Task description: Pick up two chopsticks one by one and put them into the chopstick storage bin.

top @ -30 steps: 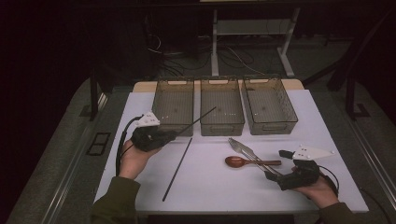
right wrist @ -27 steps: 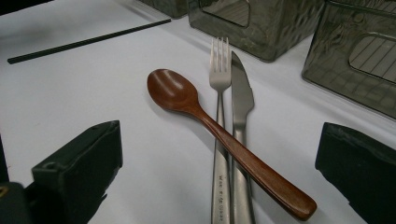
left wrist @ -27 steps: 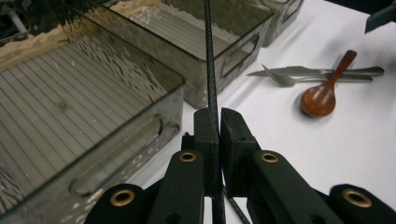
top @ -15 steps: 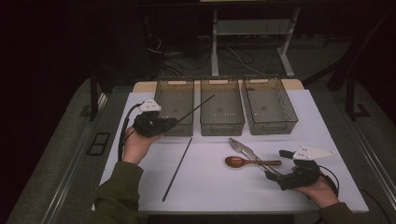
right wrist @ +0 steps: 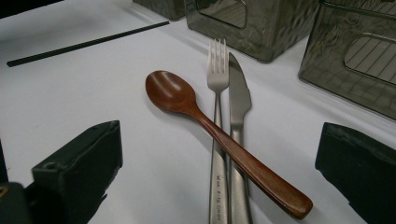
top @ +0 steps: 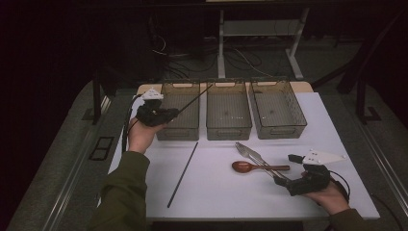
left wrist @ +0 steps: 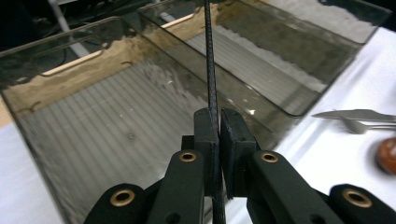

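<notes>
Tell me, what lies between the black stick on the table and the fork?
Bare white table, seen from the high view: nothing lies between the stick and the fork.

From my station, the black chopstick point(left wrist: 211, 70) clamped in the left gripper point(left wrist: 218, 135) runs off the left gripper view's top edge; its tip is cut off. In the right gripper view, the fork point(right wrist: 217, 116) and knife point(right wrist: 238, 116) handles leave the bottom edge, partly covered by the wooden spoon point(right wrist: 205, 123).
</notes>
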